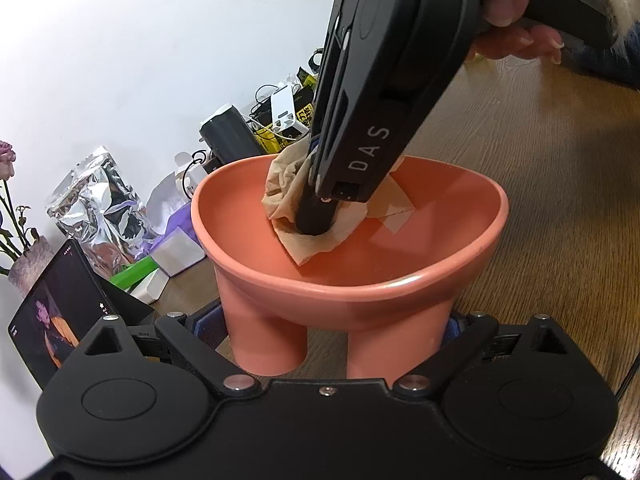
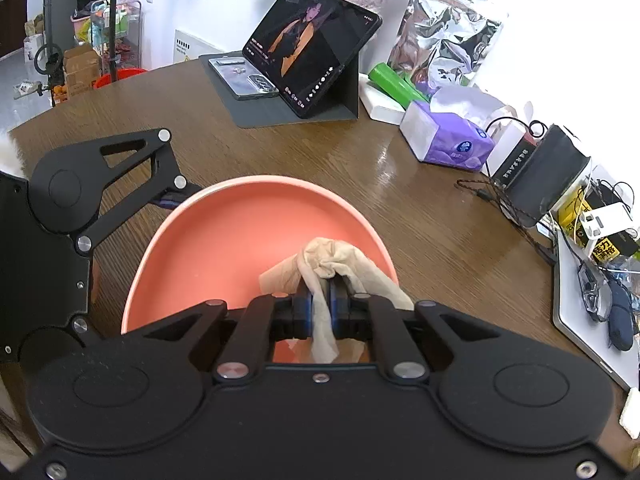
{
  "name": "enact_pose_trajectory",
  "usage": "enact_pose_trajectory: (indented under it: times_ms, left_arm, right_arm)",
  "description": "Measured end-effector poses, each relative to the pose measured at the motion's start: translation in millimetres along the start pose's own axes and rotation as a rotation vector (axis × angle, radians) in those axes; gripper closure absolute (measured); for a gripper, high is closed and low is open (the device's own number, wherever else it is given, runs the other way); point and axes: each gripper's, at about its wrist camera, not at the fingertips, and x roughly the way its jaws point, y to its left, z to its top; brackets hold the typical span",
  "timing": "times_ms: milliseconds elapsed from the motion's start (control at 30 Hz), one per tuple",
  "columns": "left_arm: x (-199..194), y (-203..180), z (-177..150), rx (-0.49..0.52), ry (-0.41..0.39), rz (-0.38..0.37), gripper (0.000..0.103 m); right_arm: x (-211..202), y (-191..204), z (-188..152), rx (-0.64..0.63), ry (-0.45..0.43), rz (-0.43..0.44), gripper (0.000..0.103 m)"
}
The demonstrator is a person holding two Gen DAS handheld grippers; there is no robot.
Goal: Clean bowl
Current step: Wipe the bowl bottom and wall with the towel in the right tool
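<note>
Bowl (image 2: pixel 224 236) under right hand-held gripper (image 2: pixel 320 300)

Right hand-held gripper (image 2: pixel 321 304) tilted steeply down, jaws clamped tight on a crumpled beige cloth (image 2: pixel 332 260), tip pushed into the bowl (image 1: pixel 348 240). A hand (image 1: pixel 516 20) wraps its handle from above. Left hand-held gripper (image 1: pixel 332 332) angled slightly down, jaws spread either side of the bowl's legs; contact unclear.
</note>
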Motion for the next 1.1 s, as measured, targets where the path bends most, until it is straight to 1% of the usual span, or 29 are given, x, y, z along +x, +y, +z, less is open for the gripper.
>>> enact_pose_trajectory:
  times_ms: [133,300,367,567,667,767,867,967,1100]
  left_arm:
    - [0.0,-0.3,0.2,0.004,-0.004,-0.001,0.008]
    - [0.5,0.8,-0.2,0.006,-0.006,0.000,0.008]
    - [0.5,0.7,-0.2,0.008,-0.007,0.001,0.008]
    - [0.9,1.2,-0.4,0.008,-0.007,0.001,0.008]
    - [1.4,1.2,-0.2,0.012,-0.008,0.003,0.008]
    - [2.2,2.1,0.0,0.013,-0.008,0.004,0.008]
    - [2.4,2.4,0.3,0.013,-0.007,0.005,0.008]
    - [2.8,2.9,0.5,0.012,-0.007,0.005,0.008]
    - [2.4,1.6,1.9,0.011,-0.006,0.007,0.008]
  right_arm:
    - [-1.0,0.1,-1.6,-0.025,0.035,-0.017,0.094]
    - [-3.0,5.0,-4.8,-0.090,0.107,-0.038,0.094]
    - [-2.4,8.3,-6.8,-0.120,0.142,-0.039,0.094]
    - [-2.5,15.4,-9.8,-0.166,0.198,-0.029,0.094]
    - [-1.4,18.6,-11.4,-0.176,0.233,-0.001,0.094]
    - [-0.1,19.8,-11.2,-0.178,0.268,0.046,0.094]
    - [0.5,17.3,-8.4,-0.144,0.300,0.114,0.094]
    - [0.1,13.6,-6.2,-0.096,0.311,0.175,0.094]
    - [-0.1,8.5,-4.8,-0.025,0.296,0.248,0.094]
